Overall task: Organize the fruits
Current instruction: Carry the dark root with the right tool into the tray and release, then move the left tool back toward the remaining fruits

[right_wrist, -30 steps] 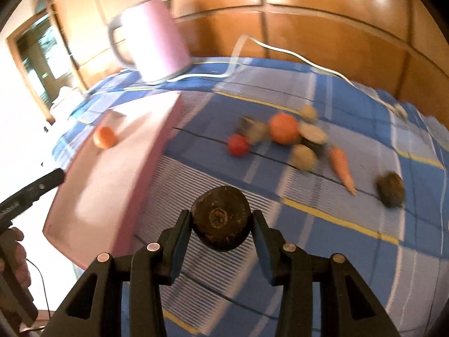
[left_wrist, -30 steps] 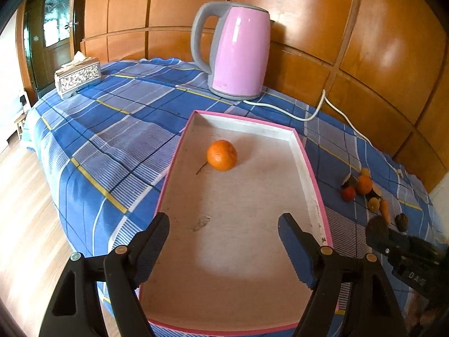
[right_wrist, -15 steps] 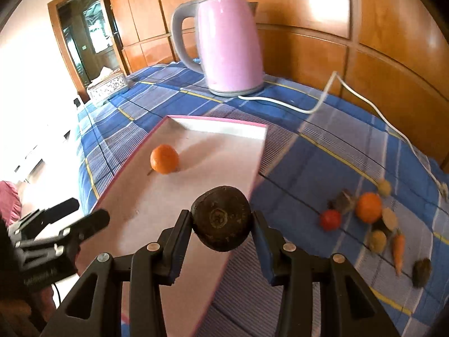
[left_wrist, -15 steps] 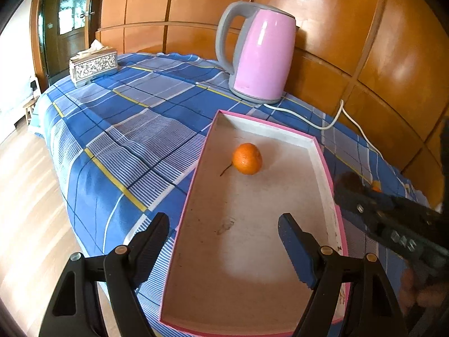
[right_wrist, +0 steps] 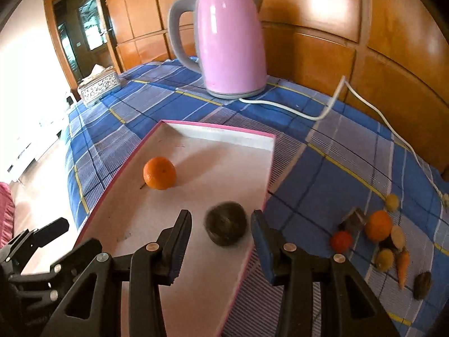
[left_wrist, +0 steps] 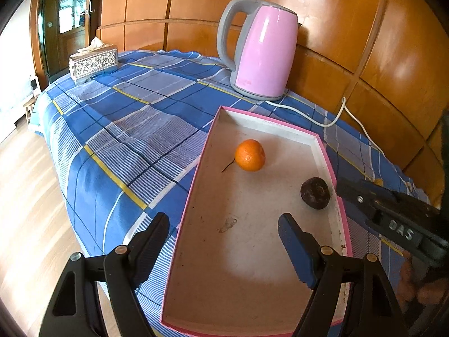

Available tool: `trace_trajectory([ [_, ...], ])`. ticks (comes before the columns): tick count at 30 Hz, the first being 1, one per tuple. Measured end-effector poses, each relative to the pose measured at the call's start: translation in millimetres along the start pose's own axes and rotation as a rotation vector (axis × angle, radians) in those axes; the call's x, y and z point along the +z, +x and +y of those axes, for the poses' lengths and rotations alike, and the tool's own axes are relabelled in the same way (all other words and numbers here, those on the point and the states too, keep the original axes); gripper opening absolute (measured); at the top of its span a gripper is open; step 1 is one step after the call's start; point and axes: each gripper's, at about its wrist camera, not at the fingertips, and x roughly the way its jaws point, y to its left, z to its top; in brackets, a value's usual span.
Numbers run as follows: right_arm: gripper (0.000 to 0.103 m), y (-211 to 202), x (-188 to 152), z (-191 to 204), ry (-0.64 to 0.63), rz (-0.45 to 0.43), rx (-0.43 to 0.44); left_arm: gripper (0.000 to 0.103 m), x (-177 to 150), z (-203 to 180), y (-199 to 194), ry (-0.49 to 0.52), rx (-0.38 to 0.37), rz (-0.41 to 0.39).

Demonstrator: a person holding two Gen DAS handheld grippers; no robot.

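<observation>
Your right tongs (right_wrist: 221, 233) are spread apart, and the dark round fruit (right_wrist: 226, 227) sits between the pads without either one touching it. It looks a bit blurred in the right wrist view. From the left wrist view the same dark fruit (left_wrist: 315, 193) is down on the floor of the pink-rimmed tray (left_wrist: 196, 185), close to the tray's right wall, with the tip of your right tongs just beside it over the rim.

Your left tongs (left_wrist: 224, 241) are wide apart with nothing between them, hanging over the near end of the tray.

The orange (left_wrist: 250, 155) is in the tray too, further back and toward the left wall, well apart from the dark fruit, with a thin stem poking out of it.

Out on the blue checked cloth (right_wrist: 322, 174) covering the worktop, to the right of the tray, there's a loose cluster: another orange (right_wrist: 378, 225), a small red fruit (right_wrist: 341, 241), a carrot (right_wrist: 402, 266), a couple of yellowish ones that are too small to name, and one more dark brown fruit (right_wrist: 423, 281) off at the edge of the group.

The pink kettle (left_wrist: 262, 53) stands at the back by the wood panelling, its white cord (right_wrist: 322, 112) trailing across the cloth. A silver tissue box (left_wrist: 93, 63) is at the far left corner.
</observation>
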Motion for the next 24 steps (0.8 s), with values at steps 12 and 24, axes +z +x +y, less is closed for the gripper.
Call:
trace_trajectory([
  [12, 0.044, -39.0, -38.6, -37.9, 0.11, -0.046, -0.113, 0.08, -5.1, -18.6, -5.5, 0.054, -0.032, 0.003],
  [24, 0.044, -73.6, -91.8, -106.3, 0.25, -0.049, -0.284, 0.08, -6.9, -39.3, -14.4, 0.115, -0.056, -0.012],
])
